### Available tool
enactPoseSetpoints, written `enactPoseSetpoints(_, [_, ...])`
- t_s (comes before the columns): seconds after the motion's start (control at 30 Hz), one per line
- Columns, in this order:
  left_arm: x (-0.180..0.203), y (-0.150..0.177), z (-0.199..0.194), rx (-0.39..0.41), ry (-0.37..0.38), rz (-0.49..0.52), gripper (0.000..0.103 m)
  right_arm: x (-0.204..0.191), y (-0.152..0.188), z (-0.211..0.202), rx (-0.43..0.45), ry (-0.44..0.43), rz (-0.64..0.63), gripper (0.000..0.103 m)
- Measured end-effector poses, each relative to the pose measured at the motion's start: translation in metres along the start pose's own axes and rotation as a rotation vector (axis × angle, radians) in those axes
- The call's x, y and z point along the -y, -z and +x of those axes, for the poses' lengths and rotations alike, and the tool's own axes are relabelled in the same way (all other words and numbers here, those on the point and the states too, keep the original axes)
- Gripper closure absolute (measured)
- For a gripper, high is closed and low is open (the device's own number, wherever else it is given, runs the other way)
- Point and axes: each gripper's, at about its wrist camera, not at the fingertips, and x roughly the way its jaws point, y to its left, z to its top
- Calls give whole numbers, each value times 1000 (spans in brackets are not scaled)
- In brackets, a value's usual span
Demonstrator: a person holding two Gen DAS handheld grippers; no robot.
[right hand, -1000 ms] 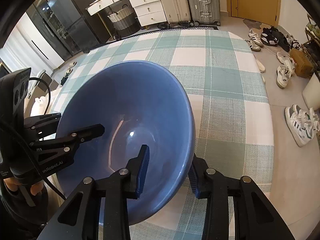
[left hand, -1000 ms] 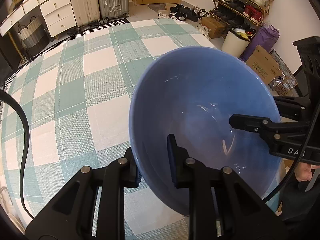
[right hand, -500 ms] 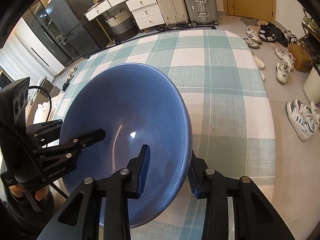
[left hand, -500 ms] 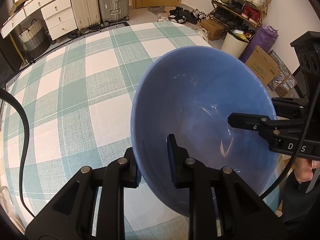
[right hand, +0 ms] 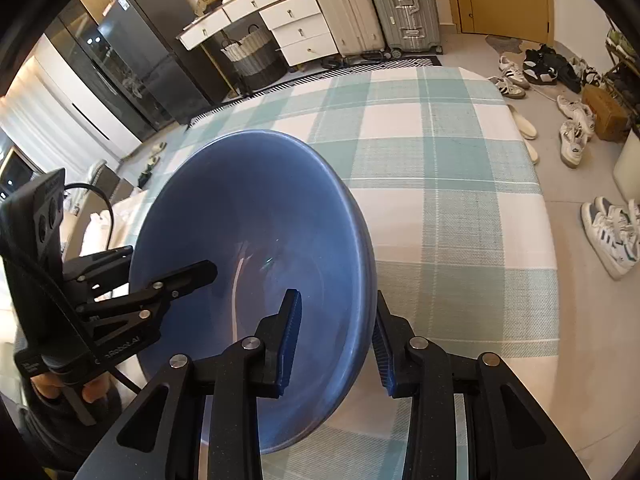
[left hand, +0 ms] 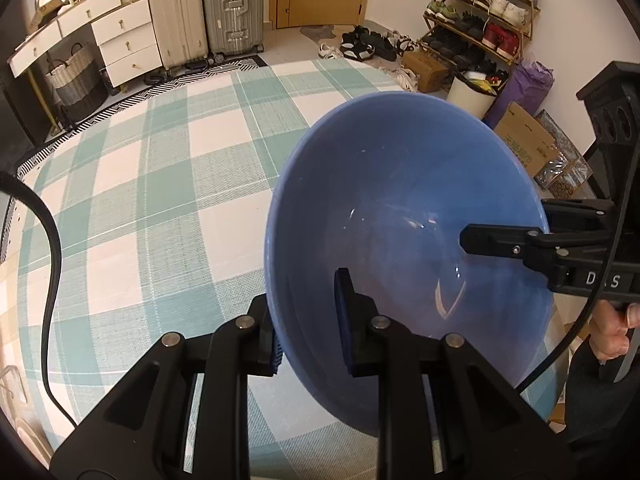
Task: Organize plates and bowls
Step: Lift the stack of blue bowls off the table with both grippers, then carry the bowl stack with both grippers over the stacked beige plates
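Note:
A large blue bowl (left hand: 400,220) is held between both grippers over the teal-and-white checked tablecloth (left hand: 160,200). My left gripper (left hand: 308,328) is shut on the bowl's near left wall, one pad inside and one outside. In the left wrist view my right gripper (left hand: 536,220) clamps the opposite rim, with one finger reaching into the bowl. In the right wrist view the bowl (right hand: 248,220) fills the centre. There my right gripper (right hand: 336,324) is shut on its right wall and my left gripper (right hand: 160,264) grips the far left rim. The bowl is empty.
The cloth-covered table (right hand: 460,200) stretches ahead. Beyond it stand suitcases (left hand: 208,4), white drawers (left hand: 124,44) and a shoe rack (left hand: 480,4). Cardboard boxes (left hand: 524,140) and shoes (right hand: 612,232) lie on the floor to the right. A black cable (left hand: 52,264) hangs at the left.
The bowl and both grippers have shifted slightly together, the left one rising a little over the cloth. Both grips on the bowl look the same.

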Motion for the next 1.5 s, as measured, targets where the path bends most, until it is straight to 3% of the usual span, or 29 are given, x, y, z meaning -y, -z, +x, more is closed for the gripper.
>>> enactPoseSetpoints(0.43, [-9, 27, -55, 53, -38, -28, 85, -42, 8, -18, 31, 10, -73, 68])
enactPoseSetpoints(0.77, [-24, 62, -110, 99, -99, -70, 85, -85, 17, -25, 35, -23, -139, 68])
enactPoseSetpoints(1.5, [-51, 138, -200, 134, -158, -163, 85, -160, 39, -39, 30, -87, -236, 68])
